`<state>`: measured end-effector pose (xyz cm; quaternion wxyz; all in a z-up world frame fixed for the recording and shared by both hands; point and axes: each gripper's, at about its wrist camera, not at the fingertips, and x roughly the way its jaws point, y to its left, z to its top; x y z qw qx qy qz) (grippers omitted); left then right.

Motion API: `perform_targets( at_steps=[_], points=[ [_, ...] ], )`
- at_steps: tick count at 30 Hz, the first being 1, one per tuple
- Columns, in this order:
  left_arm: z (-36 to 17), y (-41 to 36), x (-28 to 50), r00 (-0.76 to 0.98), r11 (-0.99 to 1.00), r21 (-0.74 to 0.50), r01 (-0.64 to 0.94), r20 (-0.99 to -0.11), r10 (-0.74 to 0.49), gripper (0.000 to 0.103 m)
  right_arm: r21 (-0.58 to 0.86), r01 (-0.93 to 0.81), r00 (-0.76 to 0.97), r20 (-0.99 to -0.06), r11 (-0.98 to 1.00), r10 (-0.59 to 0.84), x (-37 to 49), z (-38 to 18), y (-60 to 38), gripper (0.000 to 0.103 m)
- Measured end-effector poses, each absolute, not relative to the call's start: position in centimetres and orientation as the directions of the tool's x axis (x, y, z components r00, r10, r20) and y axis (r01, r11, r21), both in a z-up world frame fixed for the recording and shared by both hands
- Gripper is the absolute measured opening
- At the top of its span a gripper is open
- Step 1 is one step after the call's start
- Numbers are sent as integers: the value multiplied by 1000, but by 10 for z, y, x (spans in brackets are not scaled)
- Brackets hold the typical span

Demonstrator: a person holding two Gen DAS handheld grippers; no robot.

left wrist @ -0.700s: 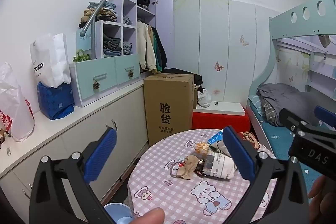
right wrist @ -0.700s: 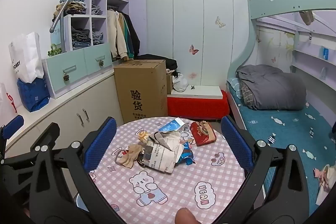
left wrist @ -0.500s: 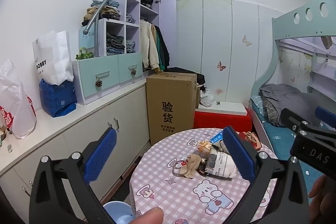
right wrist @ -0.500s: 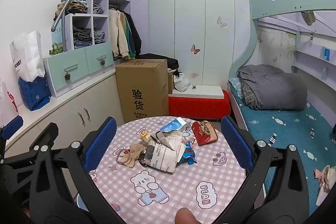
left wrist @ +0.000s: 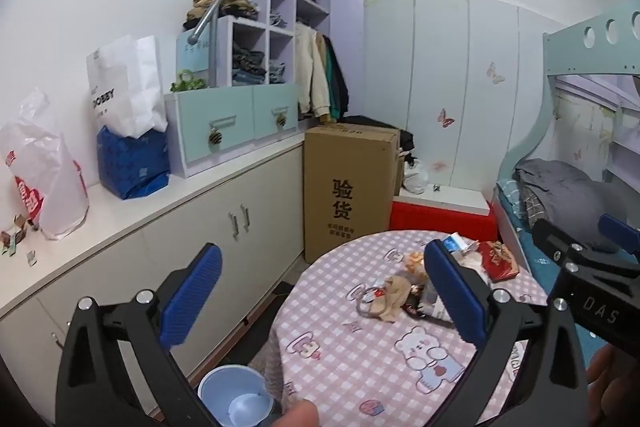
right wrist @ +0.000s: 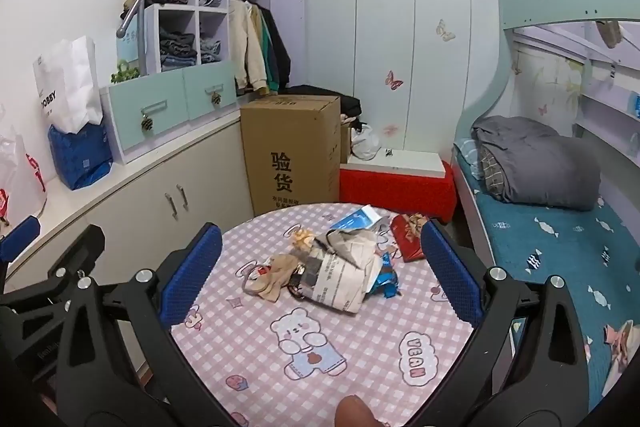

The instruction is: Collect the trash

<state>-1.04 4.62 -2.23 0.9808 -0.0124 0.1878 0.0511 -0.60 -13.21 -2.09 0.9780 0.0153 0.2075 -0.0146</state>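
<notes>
A pile of trash lies on a round table with a pink checked cloth (right wrist: pixel 360 355): crumpled newspaper (right wrist: pixel 344 279), a beige scrap (right wrist: pixel 276 281), a blue carton (right wrist: pixel 356 219), a red wrapper (right wrist: pixel 408 235) and blue foil (right wrist: pixel 386 281). My right gripper (right wrist: pixel 320 275) is open and empty, held above the near side of the table, with the pile between its pads in the view. My left gripper (left wrist: pixel 320 291) is open and empty, left of the table; the pile (left wrist: pixel 400 295) shows by its right pad. A light blue bin (left wrist: pixel 236 397) stands on the floor below it.
A tall cardboard box (right wrist: pixel 292 151) stands behind the table, with a red bench (right wrist: pixel 396 183) to its right. White cabinets (left wrist: pixel 224 227) with bags on top run along the left wall. A bunk bed (right wrist: pixel 552 227) fills the right side.
Both grippers have drifted left and slightly back; the table and pile sit further right in the left view. Both stay open. The bin has come more into view.
</notes>
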Motion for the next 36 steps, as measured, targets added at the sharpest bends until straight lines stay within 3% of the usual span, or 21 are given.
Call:
perform_targets(
  at_steps=[36],
  points=[
    [-23,61,-19,916,992,-18,-125,-386,108,99,8,1,907,-421,1000,2,-3,-25,-120,97]
  ],
)
